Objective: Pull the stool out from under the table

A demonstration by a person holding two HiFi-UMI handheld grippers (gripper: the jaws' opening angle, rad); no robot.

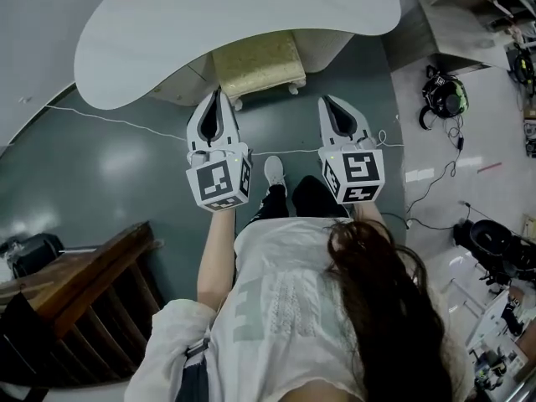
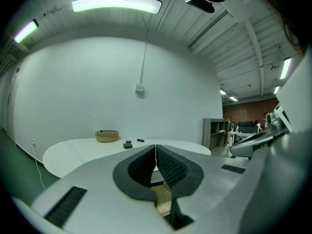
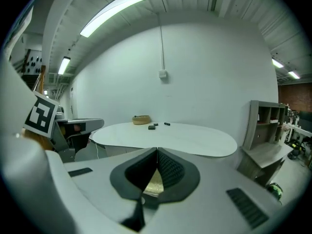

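The stool [image 1: 259,64] has a gold-yellow cushion and pale legs, and its far part sits under the white curved table [image 1: 167,32]. My left gripper [image 1: 218,95] hangs shut and empty just near the stool's left front corner, without touching it. My right gripper [image 1: 326,100] is also shut and empty, a little right of the stool. In the left gripper view the closed jaws [image 2: 156,150] point over the table [image 2: 87,150], with a bit of gold cushion [image 2: 163,199] below them. The right gripper view shows the same: the jaws [image 3: 156,151] pressed together and the cushion [image 3: 153,184] beneath.
A woven basket [image 2: 107,136] and small dark items [image 2: 128,144] lie on the table. A white cable [image 1: 126,124] crosses the green floor. A dark wooden railing [image 1: 92,291] stands at lower left. Headphones [image 1: 444,97] and wires lie on the right, with a grey shelf unit [image 1: 469,7] behind them.
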